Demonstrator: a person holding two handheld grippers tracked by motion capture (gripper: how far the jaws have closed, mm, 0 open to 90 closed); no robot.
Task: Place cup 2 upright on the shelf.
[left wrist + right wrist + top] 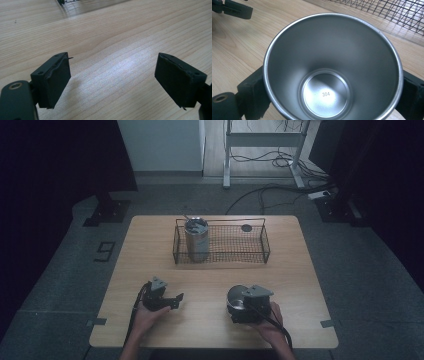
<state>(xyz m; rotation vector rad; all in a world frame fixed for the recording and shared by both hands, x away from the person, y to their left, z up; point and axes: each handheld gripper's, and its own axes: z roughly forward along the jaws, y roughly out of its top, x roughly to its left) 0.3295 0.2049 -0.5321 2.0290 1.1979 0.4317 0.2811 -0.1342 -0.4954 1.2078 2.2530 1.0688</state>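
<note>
A steel cup [235,299] stands near the table's front, right of centre, with my right gripper [240,306] shut on it. The right gripper view looks straight down into the cup [332,62], with a black jaw against each side of its wall and "304" stamped on its bottom. My left gripper [177,299] is held open just above the wood at the front left, its jaws pointing right towards the cup. Nothing lies between its fingers [53,80], only bare wood. A black wire basket [265,245] stands at the back middle of the table.
A taller steel tumbler [196,240] stands upright in the basket's left end, and a small dark disc [246,228] lies near its back right. The basket's mesh [387,12] is close beyond the held cup. The wooden table [150,250] has bare board between basket and grippers.
</note>
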